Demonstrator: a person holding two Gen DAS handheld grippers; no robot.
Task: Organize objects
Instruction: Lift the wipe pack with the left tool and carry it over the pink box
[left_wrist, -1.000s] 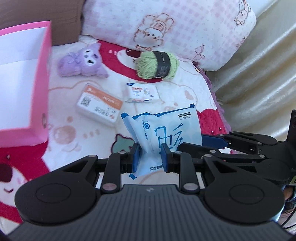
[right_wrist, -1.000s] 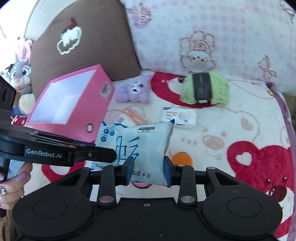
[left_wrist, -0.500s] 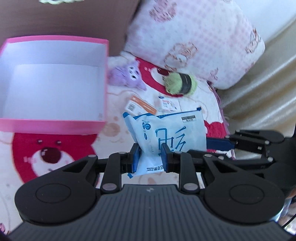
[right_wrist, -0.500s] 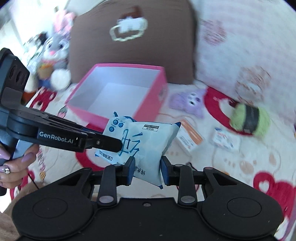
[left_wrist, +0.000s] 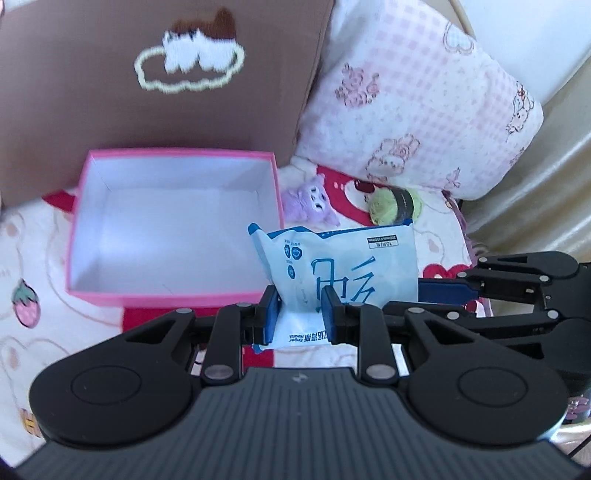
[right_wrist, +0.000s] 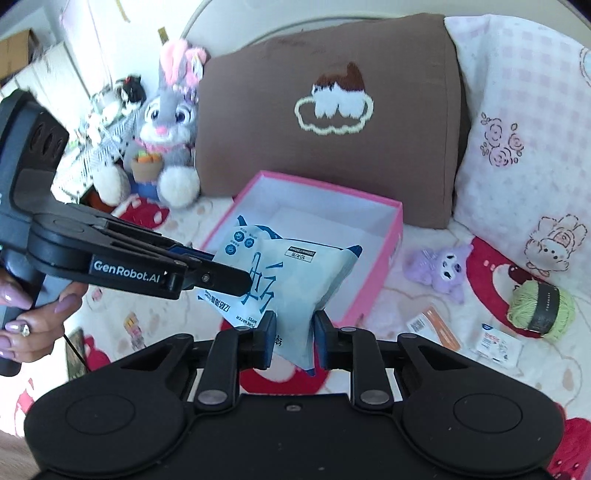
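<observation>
Flanking pink box (left_wrist: 177, 295), purple plush (left_wrist: 310, 201), yarn ball (left_wrist: 395, 205)

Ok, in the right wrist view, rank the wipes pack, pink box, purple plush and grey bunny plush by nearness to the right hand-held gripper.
1. Wipes pack: clamped in the right hand-held gripper.
2. Pink box: just beyond it.
3. Purple plush: right of the box.
4. Grey bunny plush: far back left.

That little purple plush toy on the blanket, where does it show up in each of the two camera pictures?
Left wrist view: the purple plush toy lies right of centre, just beyond the pink box's right wall.
Right wrist view: the purple plush toy lies at mid-right, again right of the pink box.
Shared landmark: the green yarn ball, right of the toy in both.
</observation>
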